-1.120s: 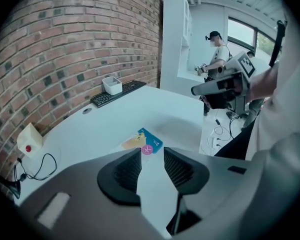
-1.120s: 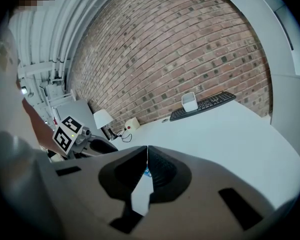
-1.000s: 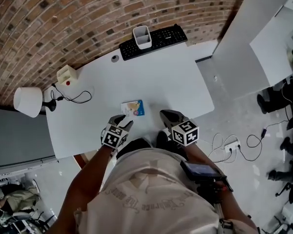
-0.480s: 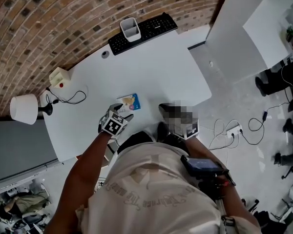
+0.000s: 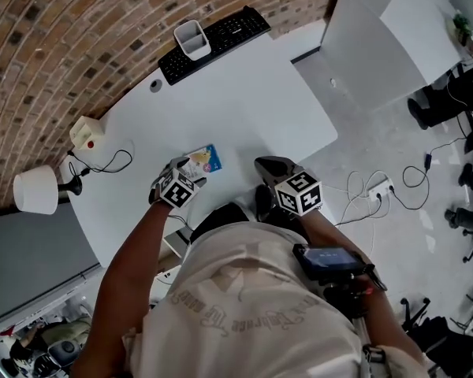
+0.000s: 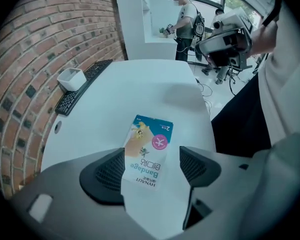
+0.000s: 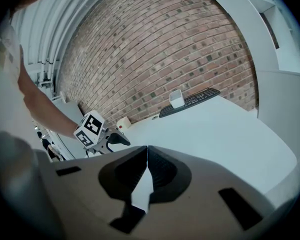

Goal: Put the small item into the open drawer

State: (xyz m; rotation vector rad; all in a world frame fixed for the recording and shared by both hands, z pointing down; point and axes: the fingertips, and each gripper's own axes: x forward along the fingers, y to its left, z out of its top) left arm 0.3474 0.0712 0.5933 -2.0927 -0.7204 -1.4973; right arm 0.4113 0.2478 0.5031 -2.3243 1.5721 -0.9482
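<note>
Left gripper point(image 6: 151, 169) is pointing steeply down at the white table point(image 6: 140, 91), and its jaws have just been opening: they stand wide apart now, released. The bandage box point(image 6: 149, 146) lies flat between them, printed face up. The left pad sits right at the box's edge while the right pad stands clear of it, so nothing is gripped. From the head view the box rests on the tabletop near the person's side, just ahead of that gripper. Over on the other side, the right gripper point(image 7: 146, 159) hangs above the table's near edge, jaws pressed together with nothing between them. At the far end, against the brick wall point(image 7: 165, 49), a black keyboard point(image 5: 213, 36) with a white pen cup point(image 5: 191, 38) beside it.
</note>
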